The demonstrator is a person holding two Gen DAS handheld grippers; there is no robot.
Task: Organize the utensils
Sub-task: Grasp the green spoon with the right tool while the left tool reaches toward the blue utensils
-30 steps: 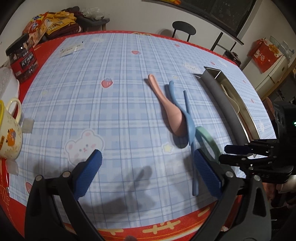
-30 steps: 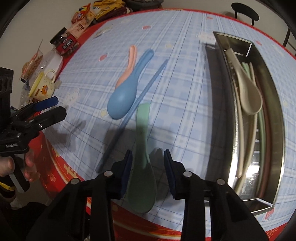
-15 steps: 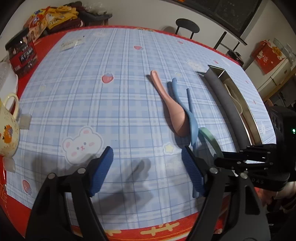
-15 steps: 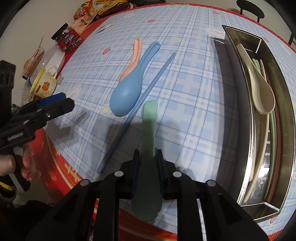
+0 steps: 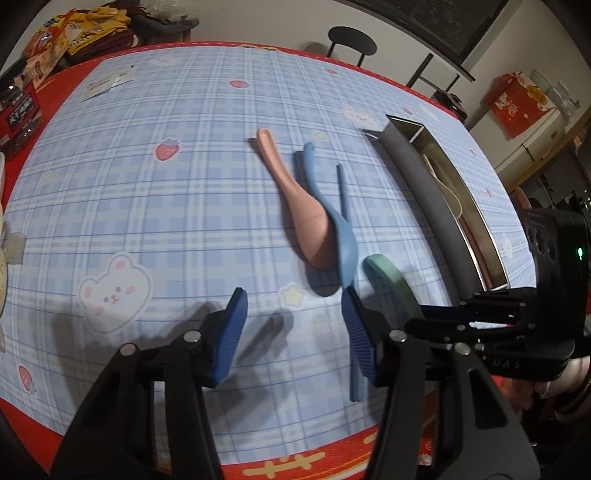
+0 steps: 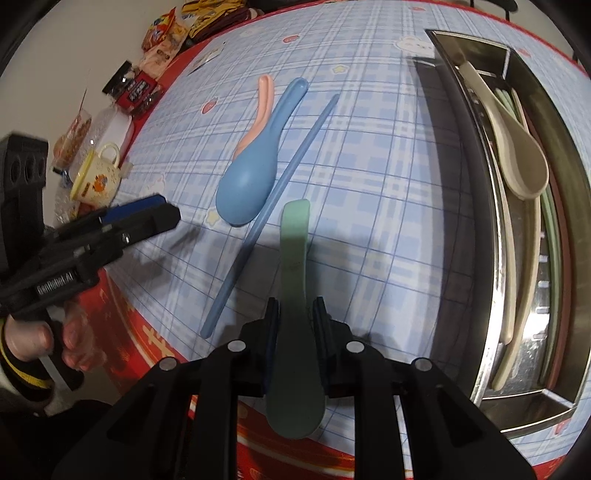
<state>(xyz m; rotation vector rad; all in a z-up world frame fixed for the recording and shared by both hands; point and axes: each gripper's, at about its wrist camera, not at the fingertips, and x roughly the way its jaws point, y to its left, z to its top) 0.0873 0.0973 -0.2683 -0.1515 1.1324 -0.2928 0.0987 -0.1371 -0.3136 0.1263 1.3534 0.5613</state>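
My right gripper is shut on the neck of a green spoon, whose bowl lies near the table's front edge. In the left wrist view the green spoon runs into the right gripper. A blue spoon lies over a pink spoon, with a blue chopstick beside them. My left gripper hovers over bare cloth left of the blue spoon; its jaws are closing with nothing between them. A steel tray on the right holds a beige spoon and other utensils.
A yellow mug, a dark jar and snack packs crowd the table's left and far corner. A black chair stands behind the table. A red box sits on a cabinet at right.
My right gripper closed onto the green spoon that lay between its open fingers. The left gripper's jaws narrowed from wide open to about half, staying over the same patch of cloth.
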